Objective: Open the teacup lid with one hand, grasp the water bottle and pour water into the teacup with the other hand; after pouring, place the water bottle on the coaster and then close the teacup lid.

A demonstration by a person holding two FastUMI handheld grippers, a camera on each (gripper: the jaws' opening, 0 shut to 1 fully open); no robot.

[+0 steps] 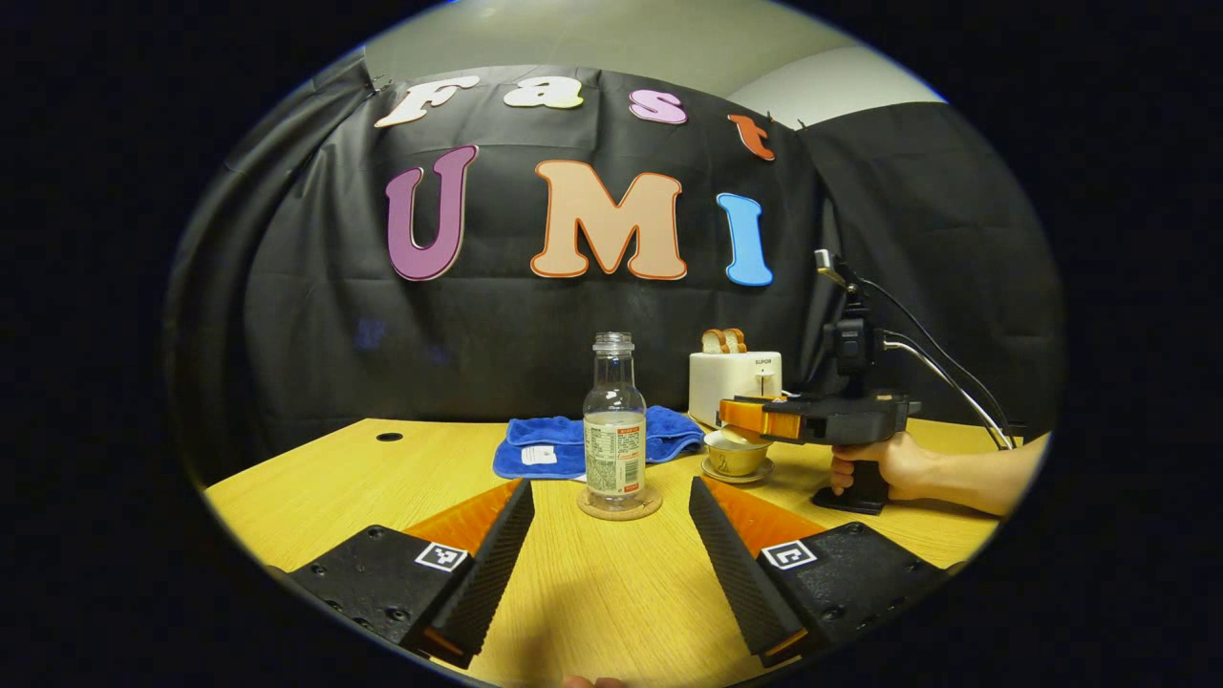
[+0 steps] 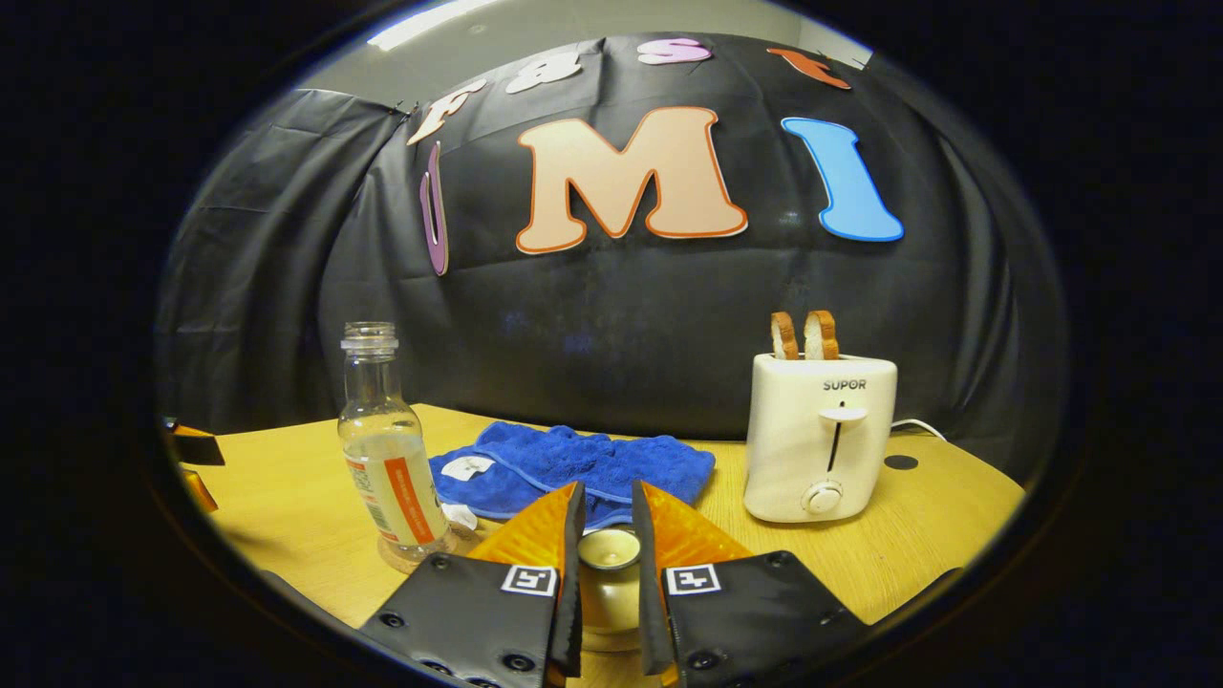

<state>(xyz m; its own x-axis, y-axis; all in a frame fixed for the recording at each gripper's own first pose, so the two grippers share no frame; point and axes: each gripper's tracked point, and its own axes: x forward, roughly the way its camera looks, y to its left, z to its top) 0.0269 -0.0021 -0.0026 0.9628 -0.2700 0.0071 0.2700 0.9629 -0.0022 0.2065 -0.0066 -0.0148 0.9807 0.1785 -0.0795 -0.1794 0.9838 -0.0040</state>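
Left tool (image 1: 610, 485): spread wide and holding nothing; it hangs low over the counter (image 1: 315, 478), in front of the bottle and apart from it.
Bottle (image 1: 614, 420): upright, uncapped, roughly half full of water; not yet grasped.
Coaster (image 1: 619, 504): directly under the bottle, which stands on it.
Towel (image 1: 549, 444): blue, crumpled, just behind the bottle, spreading to both sides of it.
Teacup (image 1: 736, 459): to the right of the bottle, near it, sitting on a small saucer.
Lid (image 2: 609, 547): its round knob sits between the right tool's fingers; I cannot tell whether it rests on the cup or is just clear of it.
Right tool (image 2: 608, 489): narrowed to a small gap around the lid knob; whether both fingers press on it, I cannot tell. A hand (image 1: 884, 463) holds it from the right of the bottle.
Toaster (image 2: 820, 435): white, behind the teacup and farther right of the bottle, with two slices of bread standing in its slots.
Progress: judged to be at the first step, taking hold of the lid.
Left to do: lift the lid, grasp the bottle, pour, return the bottle to the coaster, close the cup.
Writing: "SUPOR" is printed on the toaster's front; the print on the bottle's wrapper and the towel's tag is too small to make out.
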